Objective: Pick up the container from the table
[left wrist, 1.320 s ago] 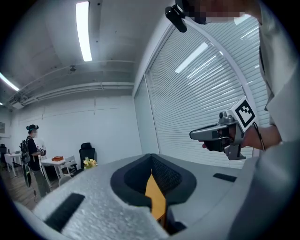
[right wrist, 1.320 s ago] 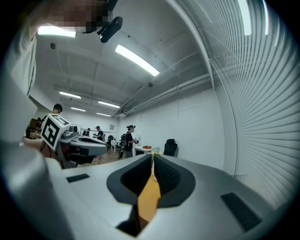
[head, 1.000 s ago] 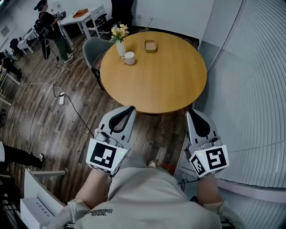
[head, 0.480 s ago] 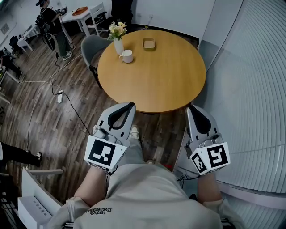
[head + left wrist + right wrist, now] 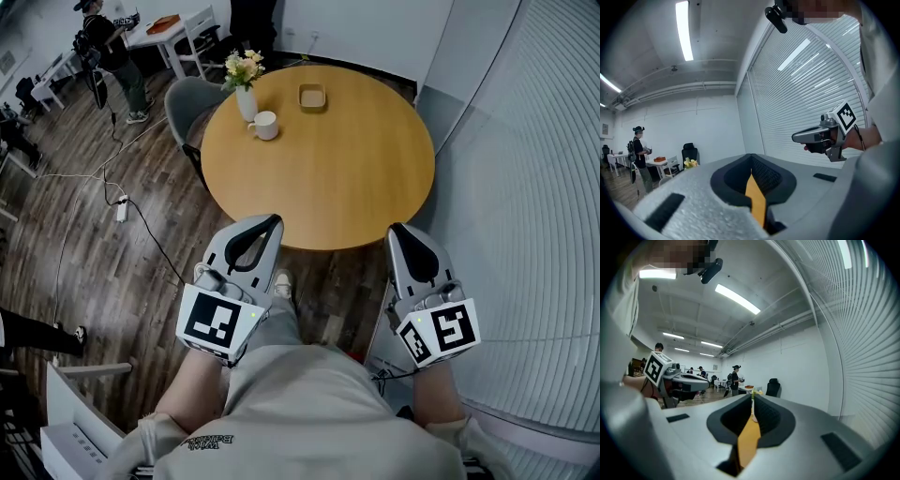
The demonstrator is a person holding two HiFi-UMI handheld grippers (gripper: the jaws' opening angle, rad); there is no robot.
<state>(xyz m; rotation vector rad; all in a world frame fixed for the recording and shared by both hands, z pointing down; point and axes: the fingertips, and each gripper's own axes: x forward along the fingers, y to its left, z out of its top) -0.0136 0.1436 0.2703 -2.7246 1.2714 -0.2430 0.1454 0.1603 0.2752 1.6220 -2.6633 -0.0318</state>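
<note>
Nearest the person, the left gripper (image 5: 271, 223) and the right gripper (image 5: 397, 231) are hanging level, well apart, at the near edge of the round wooden table (image 5: 356, 178). Both are clenched, jaws pressing together with nothing between them. Farther across the tabletop, a white mug (image 5: 265, 125) is sitting just beside a vase of flowers (image 5: 245, 82). The container (image 5: 312, 96), small and shallow, is resting near the far edge, well apart from both grippers. Beyond, a grey chair (image 5: 186, 101) is standing at the table, and a person (image 5: 105, 47) is standing by a white desk (image 5: 159, 36).
</note>
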